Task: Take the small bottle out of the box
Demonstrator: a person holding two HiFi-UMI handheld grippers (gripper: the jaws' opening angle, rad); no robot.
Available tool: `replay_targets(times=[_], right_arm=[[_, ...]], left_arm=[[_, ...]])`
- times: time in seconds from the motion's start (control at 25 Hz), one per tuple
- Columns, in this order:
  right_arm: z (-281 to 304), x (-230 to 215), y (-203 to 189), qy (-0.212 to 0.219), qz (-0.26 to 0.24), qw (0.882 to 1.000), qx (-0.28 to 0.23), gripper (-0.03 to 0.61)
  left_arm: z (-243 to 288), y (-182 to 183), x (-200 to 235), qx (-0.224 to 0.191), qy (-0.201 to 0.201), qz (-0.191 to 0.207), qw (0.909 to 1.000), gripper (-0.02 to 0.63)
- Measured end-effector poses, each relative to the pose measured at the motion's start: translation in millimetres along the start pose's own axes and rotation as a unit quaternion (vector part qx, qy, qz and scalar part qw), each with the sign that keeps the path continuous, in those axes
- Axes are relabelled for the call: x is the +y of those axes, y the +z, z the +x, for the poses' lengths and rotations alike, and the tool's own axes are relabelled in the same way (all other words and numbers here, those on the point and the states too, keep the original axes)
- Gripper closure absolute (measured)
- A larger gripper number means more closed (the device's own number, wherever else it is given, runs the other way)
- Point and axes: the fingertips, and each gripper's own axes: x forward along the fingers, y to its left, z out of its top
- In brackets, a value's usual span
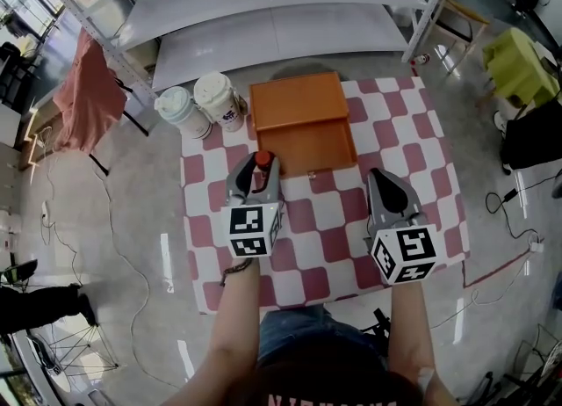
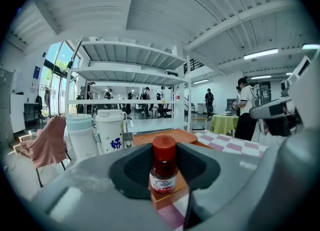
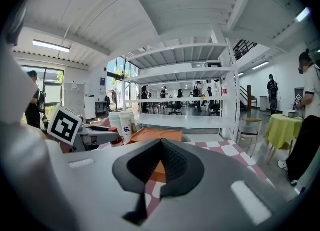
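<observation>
A small bottle (image 1: 262, 161) with a red cap and a red-and-white label stands upright between the jaws of my left gripper (image 1: 255, 181), which is shut on it. In the left gripper view the bottle (image 2: 164, 149) fills the middle of the pads, with the gripper (image 2: 164, 176) closed around its body. It hangs just in front of the near left corner of the open orange box (image 1: 303, 136). My right gripper (image 1: 388, 192) is to the right, over the checked table, shut and empty (image 3: 160, 147). The orange box (image 3: 159, 136) lies ahead of it.
Two lidded white cups (image 1: 182, 112) (image 1: 219, 101) stand at the table's far left corner, beside the box. The red-and-white checked table (image 1: 413, 141) ends close behind the box. A white shelf rack (image 1: 263, 9) stands beyond. A cloth-draped chair (image 1: 88, 97) is at the left.
</observation>
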Motion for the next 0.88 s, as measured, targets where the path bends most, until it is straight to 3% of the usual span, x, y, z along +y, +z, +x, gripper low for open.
replay_targets(times=[0.52, 0.88], right_arm=[[-38, 13, 29, -0.019, 0.01, 0.998, -0.051, 0.58], [-77, 32, 52, -0.028, -0.009, 0.996, -0.085, 0.58]], left_arm=[[-40, 42, -9, -0.034, -0.01, 0.023, 0.9991, 0.474], [-84, 68, -14, -0.064, -0.009, 0.037, 0.9972, 0.474]])
